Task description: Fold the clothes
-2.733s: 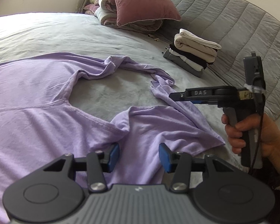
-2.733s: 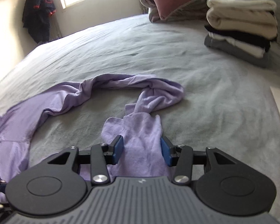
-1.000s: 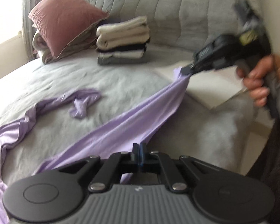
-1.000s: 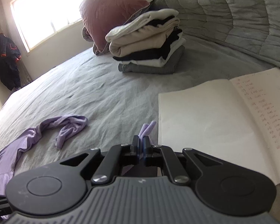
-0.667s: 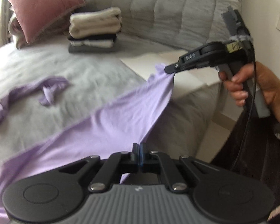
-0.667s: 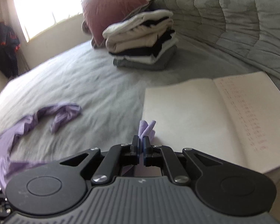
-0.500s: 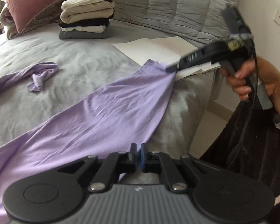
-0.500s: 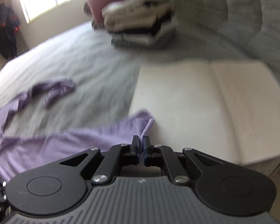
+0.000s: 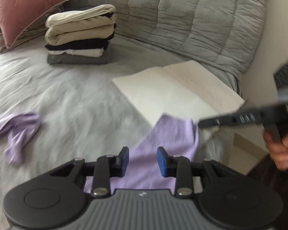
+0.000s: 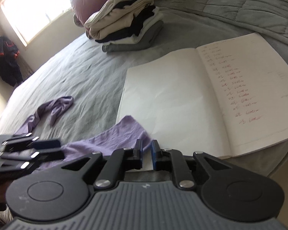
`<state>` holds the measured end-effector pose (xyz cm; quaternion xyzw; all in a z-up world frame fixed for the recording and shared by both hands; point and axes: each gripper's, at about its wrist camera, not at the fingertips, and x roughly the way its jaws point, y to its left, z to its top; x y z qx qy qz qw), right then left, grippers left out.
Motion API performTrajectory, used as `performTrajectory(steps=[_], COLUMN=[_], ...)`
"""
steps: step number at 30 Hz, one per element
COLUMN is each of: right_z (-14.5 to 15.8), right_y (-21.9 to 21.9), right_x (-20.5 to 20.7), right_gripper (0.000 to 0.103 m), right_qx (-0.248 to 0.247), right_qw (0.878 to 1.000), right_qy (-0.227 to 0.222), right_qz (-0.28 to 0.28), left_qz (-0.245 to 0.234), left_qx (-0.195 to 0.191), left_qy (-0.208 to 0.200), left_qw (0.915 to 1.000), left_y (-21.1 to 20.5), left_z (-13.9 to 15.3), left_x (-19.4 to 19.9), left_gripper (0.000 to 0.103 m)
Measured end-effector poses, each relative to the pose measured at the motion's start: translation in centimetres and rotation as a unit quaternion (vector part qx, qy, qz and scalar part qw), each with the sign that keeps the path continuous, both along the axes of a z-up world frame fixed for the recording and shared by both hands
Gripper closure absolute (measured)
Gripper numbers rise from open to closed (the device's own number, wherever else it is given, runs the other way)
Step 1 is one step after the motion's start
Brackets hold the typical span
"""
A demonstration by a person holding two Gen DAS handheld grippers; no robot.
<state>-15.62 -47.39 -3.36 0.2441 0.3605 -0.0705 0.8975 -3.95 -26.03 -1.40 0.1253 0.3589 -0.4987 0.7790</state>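
lilac garment (image 9: 163, 140): flat on grey bed (image 9: 71, 95), corner over open notebook (image 10: 182, 95) | left claw (image 9: 143, 161): just opening, released, cloth beneath | right claw (image 10: 146, 151): just opening, narrow gap, nothing gripped

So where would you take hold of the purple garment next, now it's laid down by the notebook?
Judging from the frames, grip the purple garment at the free corner lying on the open notebook. That corner is a thin, flat flap with its edge exposed, so it pinches easily. Come from the bed's near edge, low and along the sheet, with the right tool, which sits beside that corner, jaws just opened.
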Motion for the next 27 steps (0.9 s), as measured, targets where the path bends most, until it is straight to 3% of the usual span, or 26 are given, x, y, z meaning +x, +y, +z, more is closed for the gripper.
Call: performTrajectory(steps=[5, 12, 15, 17, 19, 20, 21, 27], right_z=[-0.1, -0.6, -0.9, -1.0, -1.1, -1.2, -1.3, 0.4], right_y=[-0.1, 1.4, 1.4, 1.7, 2.1, 2.3, 2.4, 1.2], right_x=[0.1, 0.7, 1.1, 1.2, 1.1, 1.1, 1.1, -1.0], right_gripper=[0.078, 0.077, 0.077, 0.076, 0.083, 0.096, 0.100, 0.102], right_qx=[-0.008, -0.072, -0.082, -0.094, -0.109, -0.117, -0.122, -0.086], right_qw=[1.000, 0.997, 0.996, 0.994, 0.992, 0.991, 0.990, 0.996], right_qy=[0.001, 0.010, 0.013, 0.017, 0.022, 0.024, 0.025, -0.014], right_qz=[0.008, 0.036, 0.038, 0.046, 0.056, 0.060, 0.063, 0.028], left_qz=[-0.015, -0.033, -0.028, -0.024, -0.016, -0.012, -0.008, 0.008], left_qx=[-0.001, 0.006, 0.009, 0.006, -0.004, -0.009, -0.013, -0.068], left_qy=[0.000, -0.004, 0.001, 0.000, 0.007, 0.001, -0.008, -0.044], left_qw=[0.9999, 0.9994, 0.9996, 0.9997, 0.9998, 0.9999, 0.9999, 0.9967], left_y=[-4.3, -7.7, -8.4, -8.3, -8.1, -7.9, -7.8, -7.0], left_z=[-0.6, -1.8, -2.7, -3.0, -3.1, -3.0, -2.9, -0.9], left_x=[0.8, 0.7, 0.8, 0.8, 0.8, 0.7, 0.5, -0.3], left_gripper=[0.071, 0.072, 0.082, 0.100, 0.101, 0.102, 0.102, 0.102])
